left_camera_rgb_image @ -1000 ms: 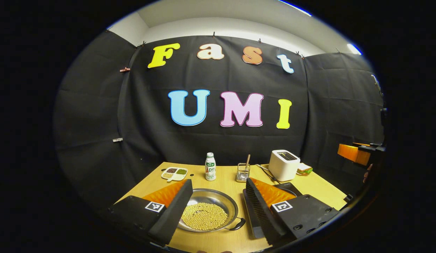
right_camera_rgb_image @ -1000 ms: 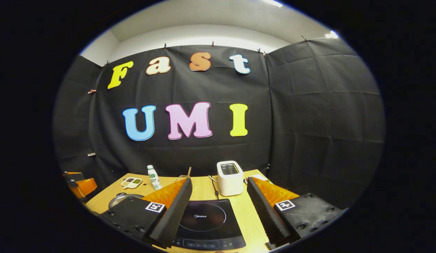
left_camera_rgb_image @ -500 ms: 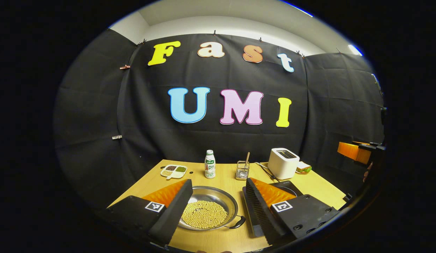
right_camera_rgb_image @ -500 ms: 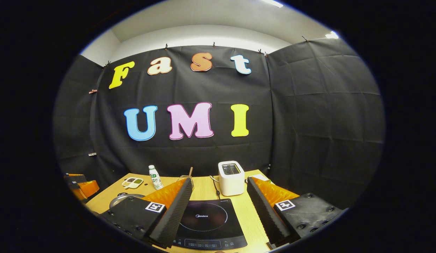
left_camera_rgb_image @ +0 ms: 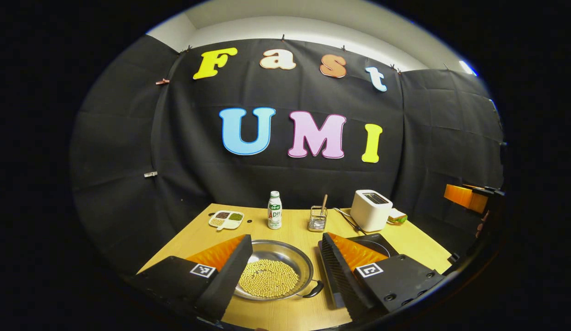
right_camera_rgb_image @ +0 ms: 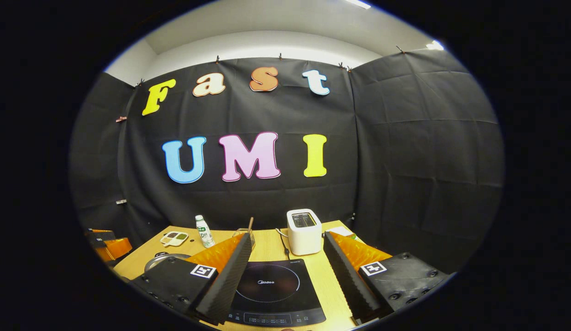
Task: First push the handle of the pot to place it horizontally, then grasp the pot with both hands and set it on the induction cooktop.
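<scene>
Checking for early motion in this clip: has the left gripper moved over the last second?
Yes. In the left gripper view the pot, bottle and toaster all sit higher against the left gripper, so it has tilted slightly downward.

Toaster (left_camera_rgb_image: 371,210), bottle (left_camera_rgb_image: 274,216), sectioned dish (left_camera_rgb_image: 226,219).

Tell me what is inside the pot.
The pot holds a layer of small yellowish beans. The left tool's finger covers its left edge, so that part stays unseen.
</scene>
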`<state>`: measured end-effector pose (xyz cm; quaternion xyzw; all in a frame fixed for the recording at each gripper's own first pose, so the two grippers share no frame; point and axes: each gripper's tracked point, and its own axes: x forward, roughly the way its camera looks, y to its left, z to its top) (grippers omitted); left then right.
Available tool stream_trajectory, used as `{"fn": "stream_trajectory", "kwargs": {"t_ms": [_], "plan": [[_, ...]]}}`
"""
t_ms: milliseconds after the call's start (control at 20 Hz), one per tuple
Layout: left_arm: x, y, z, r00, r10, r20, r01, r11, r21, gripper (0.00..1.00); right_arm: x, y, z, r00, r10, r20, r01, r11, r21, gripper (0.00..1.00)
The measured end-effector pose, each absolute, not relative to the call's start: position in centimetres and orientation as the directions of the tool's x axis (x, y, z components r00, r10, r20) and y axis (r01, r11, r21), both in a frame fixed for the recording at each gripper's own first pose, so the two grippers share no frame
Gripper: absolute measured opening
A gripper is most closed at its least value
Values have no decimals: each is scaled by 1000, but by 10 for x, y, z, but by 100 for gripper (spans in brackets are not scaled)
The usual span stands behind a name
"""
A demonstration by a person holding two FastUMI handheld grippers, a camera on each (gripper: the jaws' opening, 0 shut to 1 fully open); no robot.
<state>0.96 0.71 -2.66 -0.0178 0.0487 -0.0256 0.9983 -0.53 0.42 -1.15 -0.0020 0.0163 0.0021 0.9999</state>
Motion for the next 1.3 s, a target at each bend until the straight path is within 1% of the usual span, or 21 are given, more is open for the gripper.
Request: {"fn": "stream_trajectory", "kwargs": {"t_ms": [100,250,300,350,400,450,500,550,600,650,700,750,800,850,1050,1300], "plan": [[15,9,-29,990,-62,-123,58,998,-38,92,-1,3,-12,999,3,-45,-3,1000,-5,98],[22,10,-35,982,-77,-170,72,997,-35,82,4,0,-13,998,1,-64,-2,1000,-9,98],[25,8,-39,978,-90,-187,85,996,-36,80,5,-3,-14,998,-2,-69,1,1000,-20,93],[27,6,-44,972,-108,-206,102,994,-40,72,5,-6,-15,997,-7,-74,5,1000,-28,93],[30,3,-48,966,-131,-225,123,991,-49,69,5,-8,-18,997,-8,-82,5,1000,-29,93],[31,-1,-53,957,-155,-245,144,988,-61,63,7,-7,-20,996,-3,-91,1,1000,-27,98],[32,-4,-59,949,-176,-263,161,984,-76,60,9,-6,-20,995,3,-96,-6,1000,-27,98],[34,-7,-64,940,-190,-283,172,981,-87,56,12,-5,-20,995,11,-96,-13,1000,-24,94],[36,-9,-71,932,-198,-305,177,980,-94,51,15,-4,-21,995,20,-97,-22,1000,-17,94],[36,-11,-78,922,-204,-330,180,978,-103,41,19,-1,-22,994,33,-102,-34,999,-9,98],[37,-11,-85,915,-204,-348,177,978,-108,35,22,2,-25,993,46,-110,-47,999,-5,98],[39,-12,-90,909,-202,-365,173,979,-110,25,26,5,-28,991,60,-119,-61,998,-5,98],[39,-13,-97,901,-200,-386,168,979,-115,22,28,6,-31,989,72,-126,-73,997,-3,98],[40,-15,-103,893,-202,-402,167,979,-120,15,32,6,-32,988,79,-130,-79,997,1,98],[39,-18,-129,862,-190,-470,155,981,-113,5,46,3,-32,986,99,-133,-97,995,27,98],[31,-23,-177,804,-188,-564,176,981,-77,5,58,-10,-36,983,99,-155,-84,991,101,98]]}}
